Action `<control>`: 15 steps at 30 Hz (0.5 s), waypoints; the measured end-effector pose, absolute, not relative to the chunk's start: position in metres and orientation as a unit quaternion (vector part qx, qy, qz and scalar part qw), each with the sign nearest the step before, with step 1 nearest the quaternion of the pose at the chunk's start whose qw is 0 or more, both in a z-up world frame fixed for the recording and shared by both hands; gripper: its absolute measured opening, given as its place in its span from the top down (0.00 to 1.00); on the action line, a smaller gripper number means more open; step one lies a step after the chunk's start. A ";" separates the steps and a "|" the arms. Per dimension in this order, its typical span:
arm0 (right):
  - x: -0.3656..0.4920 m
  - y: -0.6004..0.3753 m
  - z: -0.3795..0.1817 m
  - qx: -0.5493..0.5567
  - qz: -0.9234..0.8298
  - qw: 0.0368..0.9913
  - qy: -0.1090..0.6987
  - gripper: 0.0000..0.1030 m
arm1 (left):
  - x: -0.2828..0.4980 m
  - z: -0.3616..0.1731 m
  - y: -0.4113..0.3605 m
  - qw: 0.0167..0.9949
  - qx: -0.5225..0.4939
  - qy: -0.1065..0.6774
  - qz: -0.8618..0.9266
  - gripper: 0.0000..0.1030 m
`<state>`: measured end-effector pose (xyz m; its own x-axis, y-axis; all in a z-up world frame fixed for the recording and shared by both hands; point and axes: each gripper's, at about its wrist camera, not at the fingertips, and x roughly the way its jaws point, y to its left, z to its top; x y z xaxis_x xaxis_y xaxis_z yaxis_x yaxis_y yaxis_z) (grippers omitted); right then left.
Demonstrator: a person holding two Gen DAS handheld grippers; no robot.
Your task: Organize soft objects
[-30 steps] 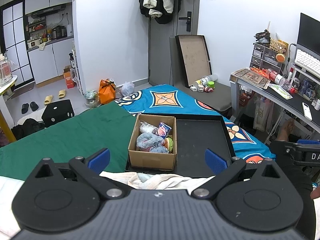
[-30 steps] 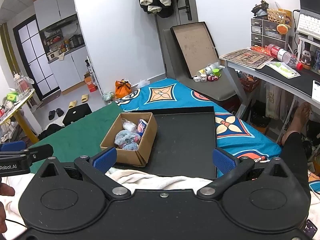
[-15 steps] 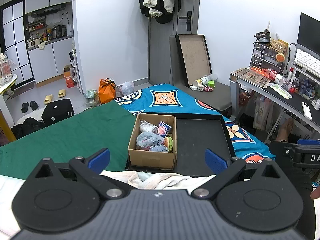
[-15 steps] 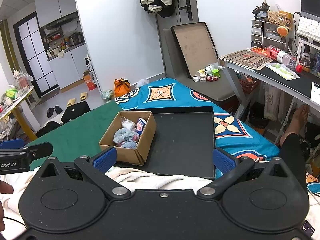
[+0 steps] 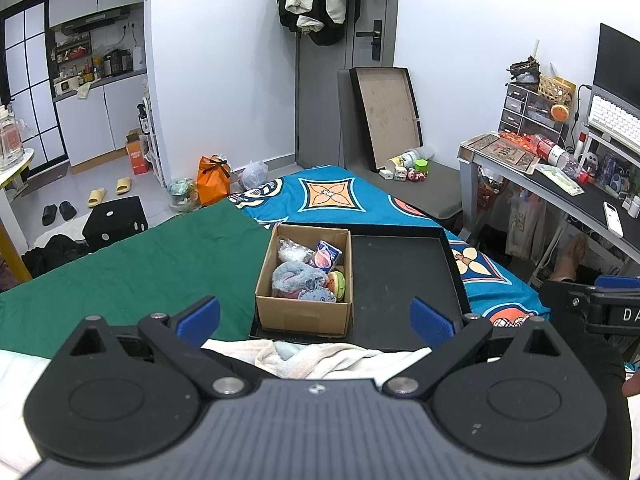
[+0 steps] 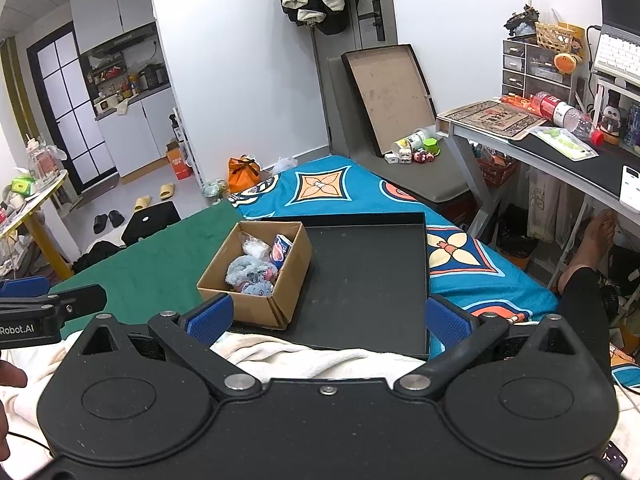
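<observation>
Item: left gripper (image 5: 315, 316), blue-padded fingers spread wide apart, holding nothing, poised above a rumpled white towel (image 5: 320, 358) at the near edge of the bed. Item: right gripper (image 6: 327, 317), fingers likewise spread wide, empty, above the same towel; its body also shows at 3 o'clock in the left wrist view, as the left gripper's body shows at 9 o'clock in the right wrist view. Item: black tray (image 5: 404, 280), shallow and rectangular, lying on the bed straight ahead of both grippers at 12 o'clock, its right-hand floor bare. Item: cardboard box (image 5: 304, 314), open-topped, standing inside the tray against its left wall. Contents of box: grey-blue plush toy (image 5: 298, 278) at centre; clear crinkled plastic bag (image 5: 292, 252) at the far left corner; small blue printed packet (image 5: 326, 256) at the far right, propped against the wall; green and yellow soft piece (image 5: 338, 280) just right of the plush, touching it. A second blue plush shape lies at the near side of the box; whether it belongs to the first cannot be told. Item: green cloth (image 5: 140, 264), covering the bed at 10 o'clock, the tray's left edge resting beside it. Item: blue patterned bedspread (image 5: 332, 196), beyond and right of the tray at 1 o'clock. Item: grey desk (image 6: 560, 148) at 2 o'clock, cluttered.
</observation>
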<state>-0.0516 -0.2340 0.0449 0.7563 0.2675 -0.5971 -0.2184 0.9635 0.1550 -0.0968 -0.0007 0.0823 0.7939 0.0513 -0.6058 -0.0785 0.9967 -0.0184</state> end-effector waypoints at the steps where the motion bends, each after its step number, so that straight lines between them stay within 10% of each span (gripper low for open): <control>1: -0.052 -0.234 0.045 0.038 0.130 0.936 0.324 0.00 | -0.097 0.082 -0.001 0.947 -0.021 0.319 0.035 0.02; 15: -0.050 -0.239 0.044 0.048 0.129 0.937 0.320 0.00 | -0.097 0.078 -0.002 0.947 -0.026 0.317 0.034 0.02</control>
<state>-0.0498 -0.2386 0.0442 0.7623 0.2716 -0.5875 -0.2107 0.9624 0.1715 -0.0967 -0.0017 0.0784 0.7968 0.0470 -0.6024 -0.0802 0.9964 -0.0284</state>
